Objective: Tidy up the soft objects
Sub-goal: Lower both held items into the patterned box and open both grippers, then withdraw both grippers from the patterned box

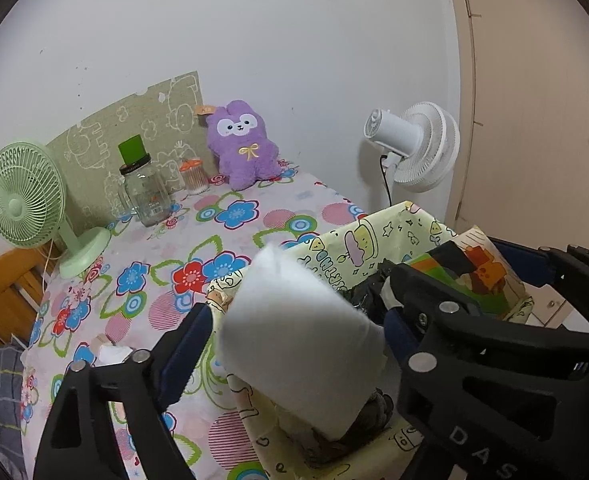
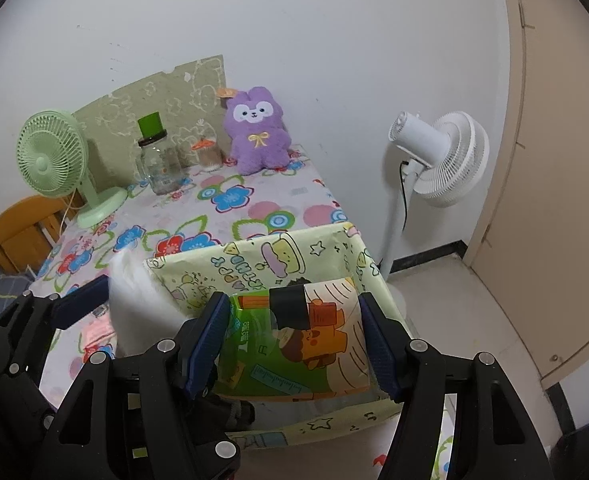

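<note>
Progress looks partial: my left gripper [image 1: 294, 344] jaws stand spread around the white roll [image 1: 294, 336] over the yellow bin [image 1: 334, 248]; my right gripper [image 2: 294, 344] pinches the tissue pack [image 2: 294, 344] there; purple plush [image 1: 242, 144] waits on the tabletop [image 1: 154, 248].

— What sort of place is this?
— A home, likely a bedroom corner. A purple plush rabbit [image 1: 241, 145] sits at centre against the white wall, on a desk under a flowered plastic cloth [image 1: 230, 216].
— Anything else?
— A mint-green desk fan [image 1: 28, 196] at left, a white standing fan [image 1: 422, 146] at right.
</note>
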### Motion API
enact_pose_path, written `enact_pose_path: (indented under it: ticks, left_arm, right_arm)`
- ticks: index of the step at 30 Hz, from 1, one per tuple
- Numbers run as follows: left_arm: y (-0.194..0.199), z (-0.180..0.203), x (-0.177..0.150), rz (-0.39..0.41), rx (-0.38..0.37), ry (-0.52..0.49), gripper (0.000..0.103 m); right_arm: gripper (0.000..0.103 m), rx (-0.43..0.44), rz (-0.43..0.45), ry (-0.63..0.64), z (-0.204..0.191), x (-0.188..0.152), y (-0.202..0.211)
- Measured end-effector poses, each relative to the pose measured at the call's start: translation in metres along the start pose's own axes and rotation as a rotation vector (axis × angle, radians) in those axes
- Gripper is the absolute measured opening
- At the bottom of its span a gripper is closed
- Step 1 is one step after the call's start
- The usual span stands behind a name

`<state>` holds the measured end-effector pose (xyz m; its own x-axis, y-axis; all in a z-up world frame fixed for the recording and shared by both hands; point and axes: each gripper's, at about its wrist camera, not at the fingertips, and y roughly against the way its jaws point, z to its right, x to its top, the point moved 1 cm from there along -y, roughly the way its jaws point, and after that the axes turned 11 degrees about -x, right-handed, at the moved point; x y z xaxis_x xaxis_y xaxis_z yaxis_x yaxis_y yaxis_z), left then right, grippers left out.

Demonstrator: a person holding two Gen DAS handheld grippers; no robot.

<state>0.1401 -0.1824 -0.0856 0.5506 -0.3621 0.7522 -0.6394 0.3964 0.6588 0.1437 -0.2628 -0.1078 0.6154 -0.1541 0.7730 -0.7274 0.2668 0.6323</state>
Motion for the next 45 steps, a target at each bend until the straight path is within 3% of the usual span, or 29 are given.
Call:
enact_pose_path:
  ticks: [5, 12, 16, 22, 45]
  left_arm:
    - [-0.002, 0.003, -0.001, -0.01, 0.003, -0.035, 0.102]
    - [-0.003, 0.008, -0.002, -0.018, 0.005, -0.063, 0.103]
    - [-0.001, 0.009, -0.003, -0.015, -0.001, -0.066, 0.103]
    - [0.006, 0.008, -0.002, 0.003, -0.003, -0.06, 0.103]
    - [0.063, -0.024, -0.008, 0.086, -0.011, 0.001, 0.103]
  right_arm:
    - [0.068, -0.006, -0.015, -0.002, 0.003, -0.001, -0.007]
    - [0.076, 0.01, -0.031, 0.004, 0.003, -0.003, -0.012]
    - [0.089, 0.014, -0.016, 0.004, 0.003, -0.003, -0.01]
    - [0.094, 0.009, -0.017, -0.006, 0.004, -0.002, -0.005]
    - [0.099, 0.001, 0.075, 0.03, -0.037, 0.004, 0.049]
